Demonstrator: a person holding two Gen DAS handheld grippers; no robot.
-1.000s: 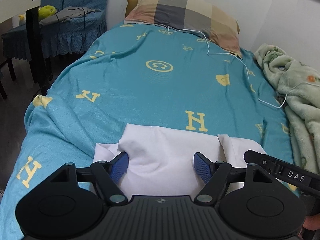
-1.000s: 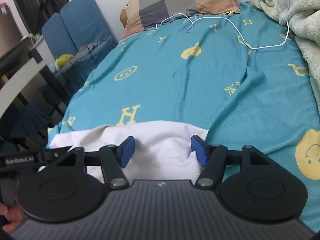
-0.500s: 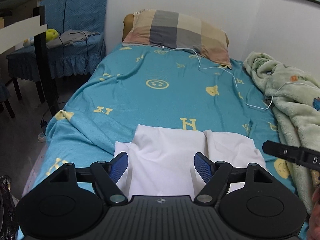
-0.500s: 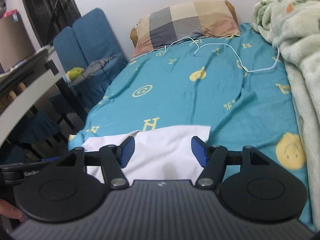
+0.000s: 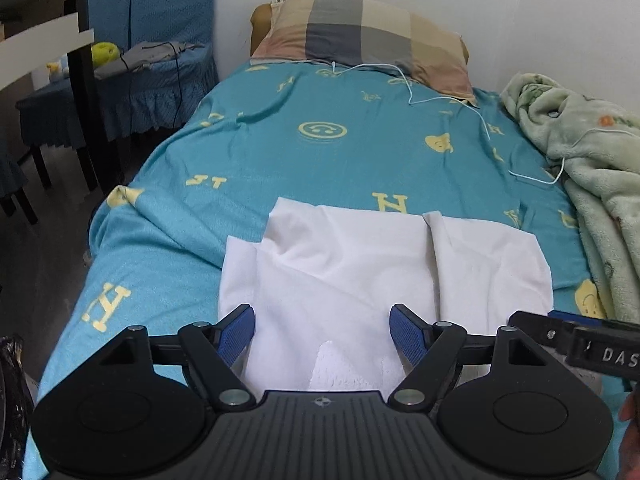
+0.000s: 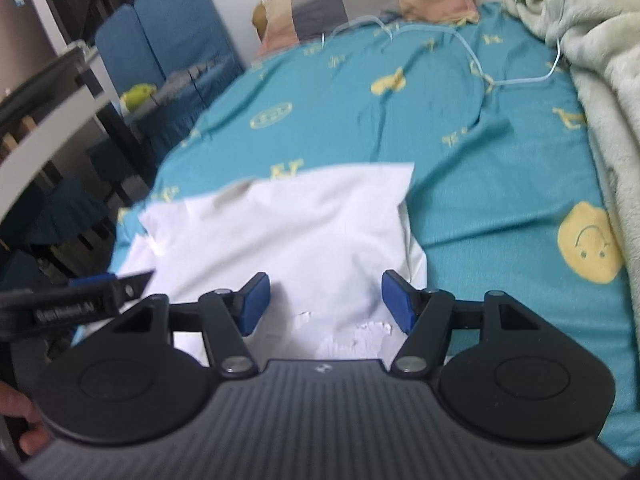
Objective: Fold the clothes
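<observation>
Over the bed [image 5: 248,168], both grippers tilt downward, open.

Left gripper [image 5: 322,330] tilts downward, jaws spread wide apart, blue pads [image 5: 236,334] facing each other with nothing pinched between them. Right gripper [image 6: 324,302] same pose: angled down, jaws wide, blue pads [image 6: 394,300] not pressing on anything. The two sit side by side, close: the right one's finger pokes into the left wrist view at the right edge, the left one's finger shows at the left edge of the right wrist view. A bit of the person's hand [image 6: 24,426] shows at the lower left corner of the right wrist view, gripping a handle.
</observation>
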